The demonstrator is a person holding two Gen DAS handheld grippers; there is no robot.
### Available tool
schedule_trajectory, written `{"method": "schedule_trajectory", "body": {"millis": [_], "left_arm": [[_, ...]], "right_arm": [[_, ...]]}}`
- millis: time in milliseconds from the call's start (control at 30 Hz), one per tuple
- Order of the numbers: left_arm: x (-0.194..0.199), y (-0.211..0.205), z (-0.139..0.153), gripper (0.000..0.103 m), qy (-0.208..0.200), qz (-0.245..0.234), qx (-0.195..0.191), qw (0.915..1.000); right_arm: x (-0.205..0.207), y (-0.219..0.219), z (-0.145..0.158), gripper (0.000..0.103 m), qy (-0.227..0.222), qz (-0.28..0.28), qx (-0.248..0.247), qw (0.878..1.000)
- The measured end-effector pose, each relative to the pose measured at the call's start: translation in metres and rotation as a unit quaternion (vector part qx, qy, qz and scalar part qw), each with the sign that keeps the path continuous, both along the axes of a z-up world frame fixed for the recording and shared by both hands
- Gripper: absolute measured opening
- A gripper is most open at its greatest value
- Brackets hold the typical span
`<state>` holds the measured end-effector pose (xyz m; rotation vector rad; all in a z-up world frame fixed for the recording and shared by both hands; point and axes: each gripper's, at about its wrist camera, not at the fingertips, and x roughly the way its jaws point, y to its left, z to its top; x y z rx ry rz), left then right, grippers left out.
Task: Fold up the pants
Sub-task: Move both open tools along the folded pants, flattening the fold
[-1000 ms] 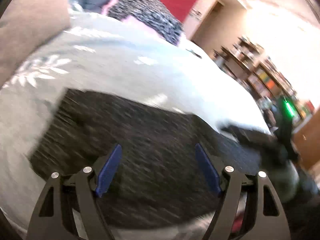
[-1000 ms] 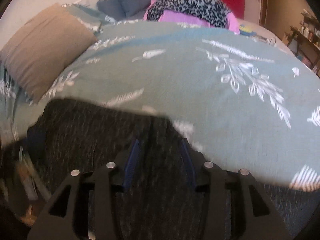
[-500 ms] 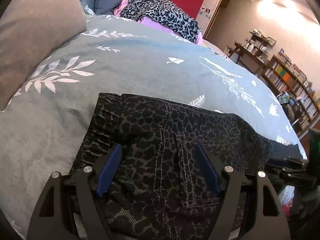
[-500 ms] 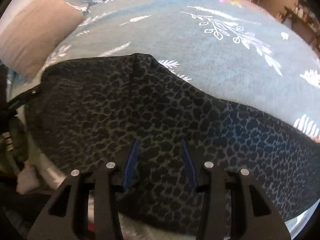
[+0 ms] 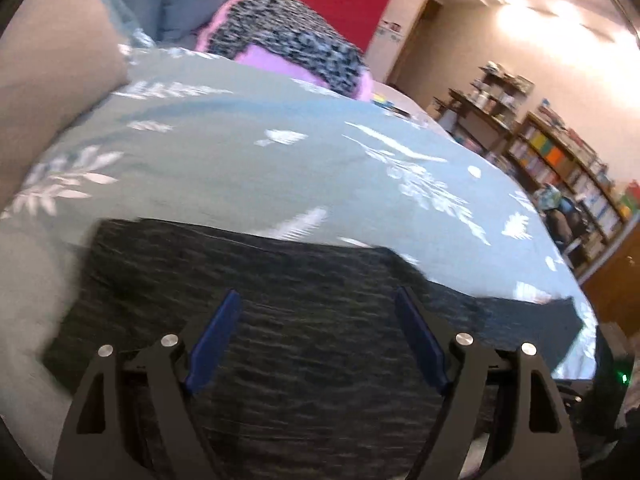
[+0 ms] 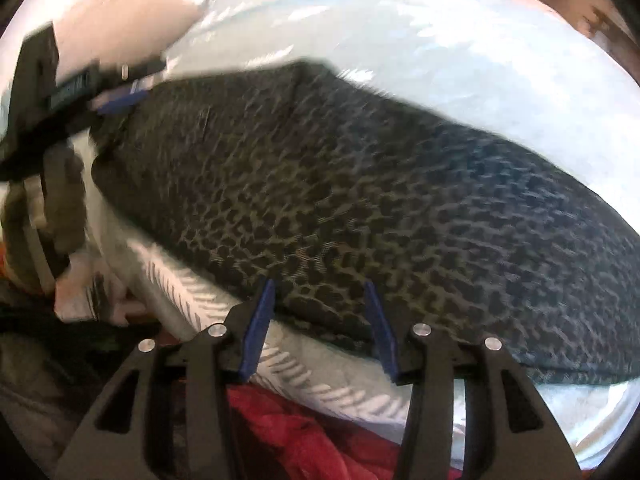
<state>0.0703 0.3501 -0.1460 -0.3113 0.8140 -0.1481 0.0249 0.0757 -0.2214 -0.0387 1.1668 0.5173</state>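
1. Pants (image 5: 304, 320) laid out flat on the bed (image 5: 248, 168), along its near edge; dark leopard-print fabric, long axis running left-right across both views.
2. Left gripper (image 5: 316, 332) spread wide, nothing between its pads, poised over what looks like the waist end of the pants. Contact with the fabric not discernible through the motion blur.
3. Right gripper (image 6: 318, 320) also parted, empty, positioned right at the near hem edge of the pants (image 6: 360, 184), fabric edge sitting between the blue fingers (image 6: 256, 328) in the picture. No pinch visible.
4. Left gripper visible in the right wrist view too (image 6: 80, 92), at the far left end of the garment, near its corner.
5. Progress estimate: early. Garment appears as a single long strip, possibly already halved leg-on-leg, but layer count not confirmable from these angles. No lengthwise fold toward the waist visible.
6. Remaining, as a judgement: grab both near-edge points, then fold the leg end over toward the waist, likely 1 or 2 folds, then flatten.
7. Risk: near edge sits close to the bed's drop-off above red fabric (image 6: 304, 440); sloppy grab could drag the pants off.
8. Both views blurred; fine detail such as seams or pockets unreadable.
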Motion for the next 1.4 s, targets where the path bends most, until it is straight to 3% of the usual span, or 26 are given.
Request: {"method": "schedule_trajectory", "body": {"millis": [133,300,433,600,733,867,967,1100,1200,1400], "left_arm": [[0.004,-0.040,0.003,0.079,0.004,-0.034,0.010,0.9994],[0.013,-0.087,-0.003,0.081,0.013,-0.066,0.024,0.9974],[0.019,-0.129,-0.017,0.083,0.029,-0.095,0.052,0.9937],[0.023,-0.162,-0.036,0.083,0.063,-0.114,0.073,0.9888],[0.024,-0.183,-0.036,0.083,0.062,-0.118,0.094,0.9866],[0.030,-0.217,-0.034,0.083,0.060,-0.130,0.112,0.9833],[0.035,-0.244,-0.035,0.083,0.055,-0.144,0.128,0.9796],[0.041,-0.280,-0.041,0.083,0.062,-0.164,0.146,0.9736],[0.042,-0.302,-0.045,0.083,0.069,-0.179,0.159,0.9686],[0.044,-0.326,-0.057,0.083,0.082,-0.196,0.187,0.9591]], "right_arm": [[0.002,-0.040,0.012,0.048,-0.035,-0.076,0.008,0.996],[0.005,-0.092,0.003,0.048,-0.051,-0.167,-0.003,0.985],[-0.010,-0.105,-0.017,0.049,-0.041,-0.169,0.005,0.985],[-0.025,-0.113,-0.015,0.049,-0.049,-0.160,0.030,0.985],[-0.022,-0.162,0.001,0.049,-0.082,-0.223,0.046,0.970],[-0.012,-0.209,-0.002,0.049,-0.113,-0.277,-0.008,0.954],[-0.018,-0.218,-0.020,0.050,-0.100,-0.271,-0.014,0.957],[-0.040,-0.204,-0.032,0.053,-0.140,-0.228,-0.037,0.963],[-0.035,-0.218,-0.029,0.053,-0.124,-0.232,0.014,0.965],[-0.018,-0.279,-0.007,0.053,-0.162,-0.305,0.022,0.938]]}}
